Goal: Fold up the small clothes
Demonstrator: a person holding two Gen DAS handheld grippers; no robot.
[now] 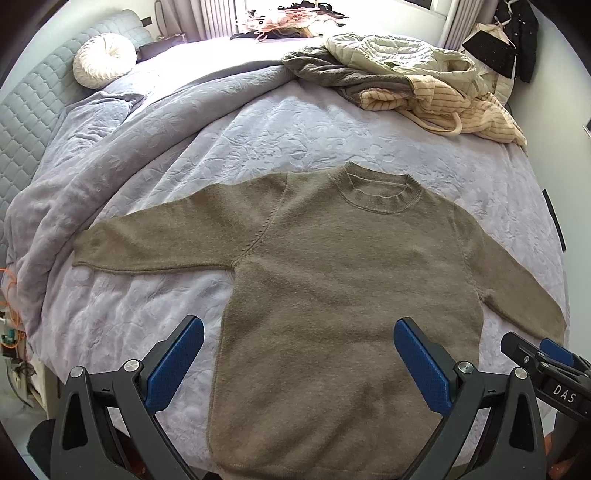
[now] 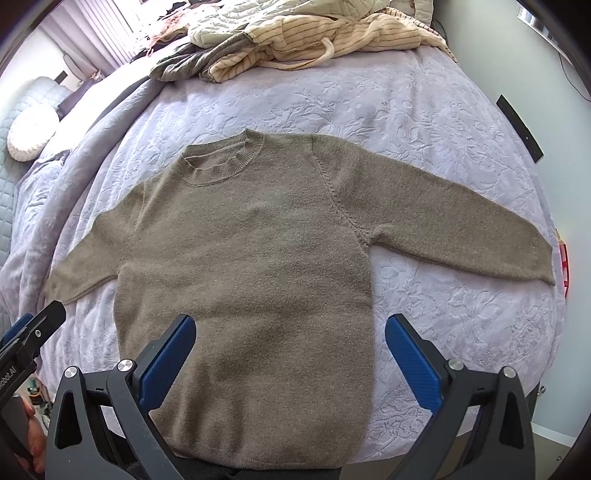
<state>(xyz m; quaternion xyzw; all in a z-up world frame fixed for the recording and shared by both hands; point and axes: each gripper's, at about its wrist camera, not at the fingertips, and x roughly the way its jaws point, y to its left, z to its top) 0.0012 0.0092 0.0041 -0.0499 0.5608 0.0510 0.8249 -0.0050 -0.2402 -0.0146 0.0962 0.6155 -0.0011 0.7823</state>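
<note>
— Now, where's the sweater (image 1: 332,277)?
— Flat on the bedspread (image 1: 258,125), filling mid-frame; collar toward the top, hem at the bottom edge under both tools.
— Jaws?
— Left gripper (image 1: 299,363): wide, empty, straddling the hem's left corner. Right gripper (image 2: 290,360): wide, empty, over the right corner.

sweater hem (image 1: 295,469): in the left view, cut off at 6 o'clock behind the left gripper (image 1: 299,354) frame.
right sleeve cuff (image 1: 554,325): partly hidden behind the right gripper (image 1: 543,350) at 4 o'clock.
clothes pile (image 2: 314,33): cut off at 12 o'clock in the right view.
clutter (image 1: 14,332): 8 o'clock, left view, too small to tell.
hand (image 2: 33,435): 8 o'clock, mostly hidden.
</note>
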